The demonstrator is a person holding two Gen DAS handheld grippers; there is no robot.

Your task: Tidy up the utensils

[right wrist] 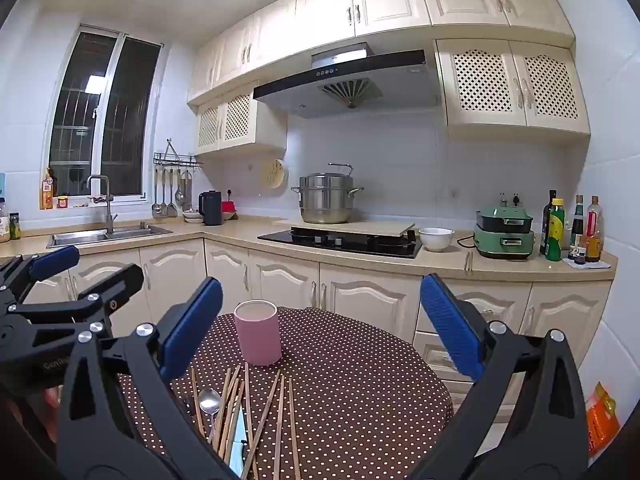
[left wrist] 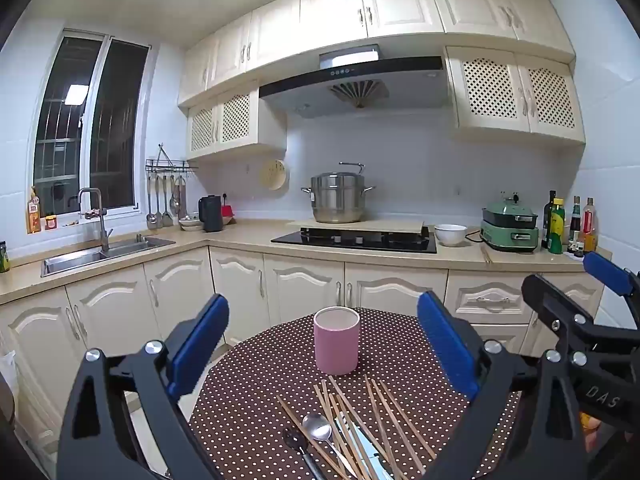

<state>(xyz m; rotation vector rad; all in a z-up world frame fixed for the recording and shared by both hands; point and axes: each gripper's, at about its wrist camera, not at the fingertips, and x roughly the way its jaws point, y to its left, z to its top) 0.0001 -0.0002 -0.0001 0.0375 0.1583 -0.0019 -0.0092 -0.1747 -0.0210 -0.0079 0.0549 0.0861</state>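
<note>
A pink cylindrical holder stands upright on a round table with a brown polka-dot cloth. In front of it lie several wooden chopsticks, a silver spoon and a dark spoon. My left gripper hovers above the table's near side, open, nothing between its blue pads. My right gripper is also open and holds nothing. Each gripper shows at the other view's edge: the right gripper and the left gripper.
Beyond the table runs an L-shaped kitchen counter with a sink, a black hob under a board with a steel pot, a white bowl, a green cooker and bottles. An orange bag lies low right.
</note>
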